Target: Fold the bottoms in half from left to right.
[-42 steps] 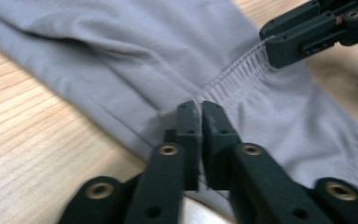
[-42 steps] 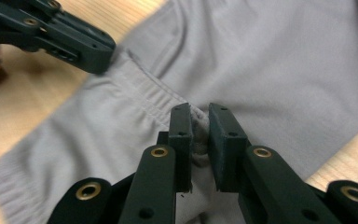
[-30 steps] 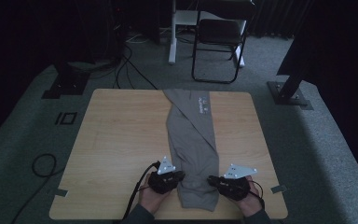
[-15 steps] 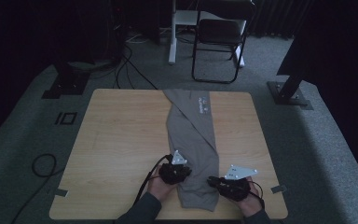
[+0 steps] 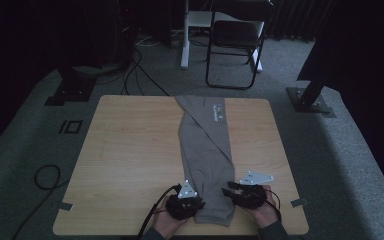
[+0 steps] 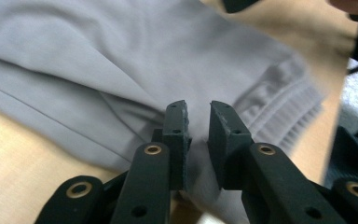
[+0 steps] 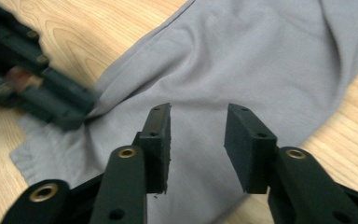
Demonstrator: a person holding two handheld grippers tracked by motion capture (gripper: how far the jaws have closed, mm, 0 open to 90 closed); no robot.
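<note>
- Grey garment (image 5: pixel 207 155) lies folded into a long strip on the wooden worktop (image 5: pixel 130 150), running from the top centre of the high view down to the bottom centre; small printed mark near its upper end, ribbed hem at the lower end.
- My left gripper (image 5: pixel 184 200) sits at the strip's lower left edge. In the left gripper view the jaws stand a narrow gap apart, cloth bunched up right at their tips; I cannot tell whether any fold is actually pinched yet.
- My right gripper (image 5: pixel 247 192) is at the strip's lower right edge. In the right gripper view its jaws are wide apart, over flat fabric, holding nothing.
- Handling, my judgement: soft, light, limp knit. It will drape and slide on the smooth wood, and layers may shift apart. Best hold looks like the ribbed hem (image 6: pixel 279 107) or the seamed side edge, taking all layers together.
- Edges: the hem lies close to the worktop's bottom edge, near my hands; little margin there.
- Open room: bare wood broad on the left of frame, narrower on the right. Chair (image 5: pixel 235 37) and stand bases sit well beyond the worktop.
</note>
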